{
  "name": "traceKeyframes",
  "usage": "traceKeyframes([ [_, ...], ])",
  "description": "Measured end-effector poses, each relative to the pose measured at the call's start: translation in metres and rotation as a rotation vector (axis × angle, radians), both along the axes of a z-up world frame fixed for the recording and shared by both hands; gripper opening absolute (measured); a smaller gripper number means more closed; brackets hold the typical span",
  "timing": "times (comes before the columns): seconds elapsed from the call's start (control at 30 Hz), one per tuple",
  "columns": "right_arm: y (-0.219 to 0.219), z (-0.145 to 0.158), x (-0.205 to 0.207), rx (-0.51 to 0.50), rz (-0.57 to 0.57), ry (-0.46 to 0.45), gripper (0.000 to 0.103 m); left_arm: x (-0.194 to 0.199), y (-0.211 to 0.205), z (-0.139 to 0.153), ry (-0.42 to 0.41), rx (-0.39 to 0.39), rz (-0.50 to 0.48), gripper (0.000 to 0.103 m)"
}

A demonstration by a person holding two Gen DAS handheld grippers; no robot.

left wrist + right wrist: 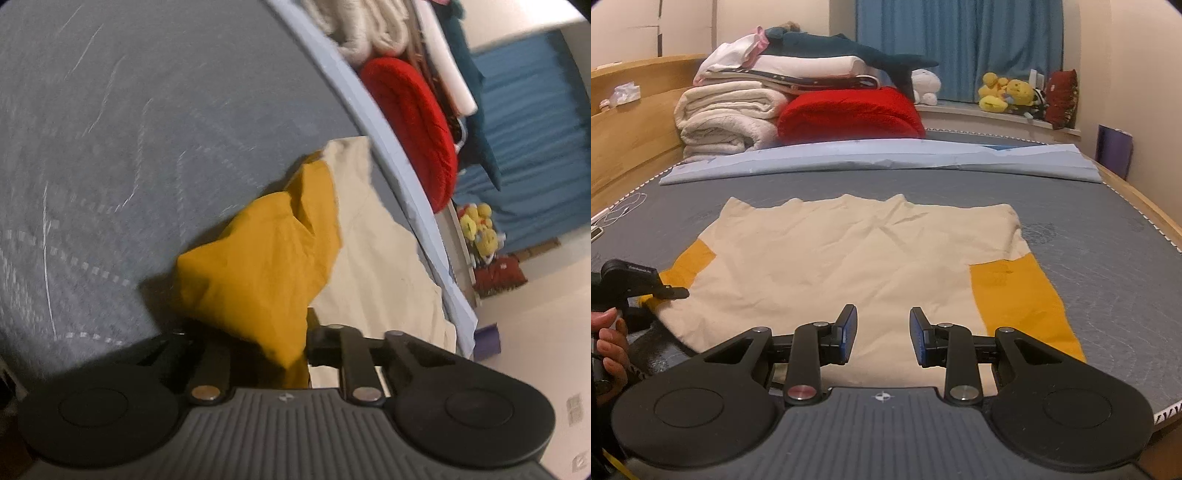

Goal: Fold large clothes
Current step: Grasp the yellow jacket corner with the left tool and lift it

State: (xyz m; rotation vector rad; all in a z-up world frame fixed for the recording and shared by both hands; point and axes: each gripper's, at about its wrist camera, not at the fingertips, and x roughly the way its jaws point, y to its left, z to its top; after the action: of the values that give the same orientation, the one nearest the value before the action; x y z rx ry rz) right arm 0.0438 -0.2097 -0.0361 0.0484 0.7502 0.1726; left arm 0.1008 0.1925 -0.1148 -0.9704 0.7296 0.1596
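Note:
A cream shirt (849, 251) with mustard-yellow sleeves lies flat on the grey bed (1108, 258). In the right wrist view my right gripper (882, 332) hovers over the shirt's near hem, open, with nothing between its blue pads (849, 332). The right yellow sleeve (1019, 295) lies flat beside it. At the far left my left gripper (670, 292) sits on the other yellow sleeve (690, 262). In the left wrist view that sleeve (258, 266) is bunched up and pinched in my left gripper (273, 343), hiding the fingertips; the cream body (373, 258) lies behind it.
Folded cream blankets (727, 114) and a red blanket (849, 114) are stacked at the bed's head behind a light blue sheet strip (879, 158). A wooden bed frame (624, 129) runs along the left. A person's hand (609, 339) holds the left gripper. Plush toys (1004, 92) sit by the blue curtain (960, 44).

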Motion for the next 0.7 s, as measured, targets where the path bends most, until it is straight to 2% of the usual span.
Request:
traceKeyframes([
  [0.13, 0.014, 0.002, 0.006, 0.004, 0.013, 0.000, 0.032, 0.000, 0.001, 0.040, -0.033, 0.051, -0.017, 0.012],
  [0.3, 0.036, 0.006, 0.017, 0.045, 0.027, -0.006, 0.032, -0.003, 0.021, 0.098, -0.007, 0.138, -0.081, 0.011],
  [0.4, 0.056, 0.008, 0.023, 0.070, 0.064, -0.014, 0.032, -0.011, 0.033, 0.124, 0.019, 0.244, -0.155, 0.012],
  [0.53, 0.089, 0.003, 0.029, 0.080, 0.140, 0.003, 0.032, -0.024, 0.041, 0.125, 0.024, 0.347, -0.265, 0.013],
  [0.57, 0.097, 0.000, 0.031, 0.078, 0.156, 0.013, 0.032, -0.027, 0.040, 0.121, 0.028, 0.361, -0.265, 0.013],
  [0.63, 0.112, -0.010, 0.039, 0.069, 0.178, 0.060, 0.032, -0.030, 0.039, 0.112, 0.039, 0.339, -0.230, 0.013],
  [0.67, 0.118, -0.016, 0.044, 0.058, 0.182, 0.095, 0.032, -0.031, 0.036, 0.110, 0.032, 0.339, -0.218, 0.013],
  [0.7, 0.126, -0.030, 0.051, 0.046, 0.196, 0.166, 0.032, -0.030, 0.031, 0.110, 0.027, 0.360, -0.214, 0.013],
])
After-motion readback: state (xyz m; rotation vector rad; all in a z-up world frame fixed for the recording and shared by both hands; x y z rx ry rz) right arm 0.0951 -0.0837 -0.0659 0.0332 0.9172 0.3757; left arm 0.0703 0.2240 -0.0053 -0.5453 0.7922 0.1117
